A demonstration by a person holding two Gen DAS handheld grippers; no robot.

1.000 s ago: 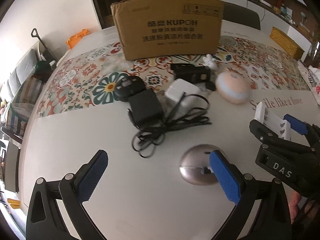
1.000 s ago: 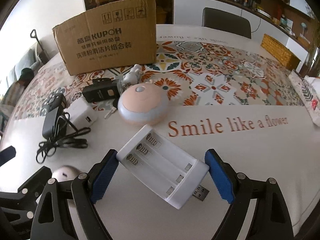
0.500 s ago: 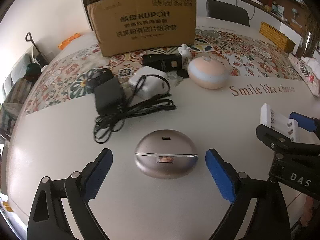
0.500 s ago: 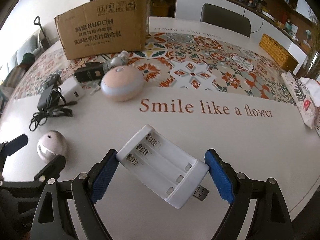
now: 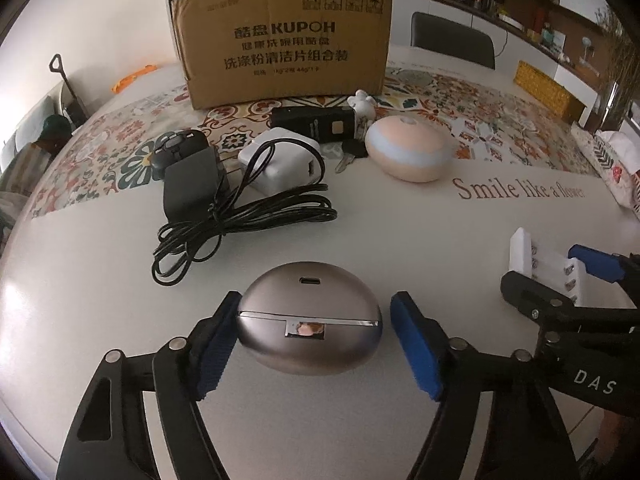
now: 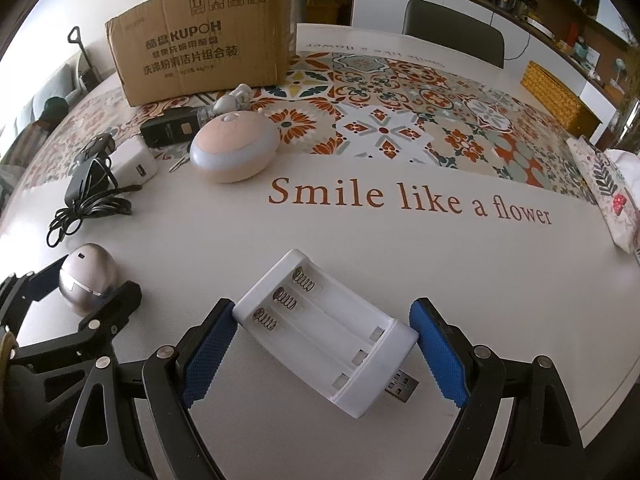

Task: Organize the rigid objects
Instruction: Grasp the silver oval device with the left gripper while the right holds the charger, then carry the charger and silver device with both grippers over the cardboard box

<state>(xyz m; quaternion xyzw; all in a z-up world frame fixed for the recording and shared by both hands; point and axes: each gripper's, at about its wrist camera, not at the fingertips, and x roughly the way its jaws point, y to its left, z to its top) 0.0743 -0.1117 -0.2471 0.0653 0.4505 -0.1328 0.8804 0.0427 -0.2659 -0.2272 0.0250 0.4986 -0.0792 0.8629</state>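
2 hand-held grippers are shown over a white table (image 5: 100, 320) with a patterned runner. The left gripper (image 5: 314, 344) is straddling a silver egg-shaped case (image 5: 310, 326), which lies on the table directly between its blue pads. The left pad (image 5: 214, 354) appears to be touching the case's side, while a narrow gap is seen between the case and the right pad (image 5: 416, 350), so the jaws are partly closed around it but not yet clamped. The case's long axis runs from pad to pad, straight across the gripper, and its seam and small window face the camera.

The right gripper (image 6: 322, 346) is holding a white 3-slot battery charger (image 6: 326, 330) between its blue pads, lifted off the table and set diagonally, with the USB plug pointing down to the right.

The silver case is nearest the left gripper, which is judged to need only a final squeeze before lifting. A cardboard box (image 5: 282, 42) stands at the far side of the table, well apart from both grippers, beyond a coiled black cable (image 5: 240, 220), a white adapter (image 5: 280, 160) and a pink dome-shaped device (image 5: 410, 148). The box is judged to be the likely destination.
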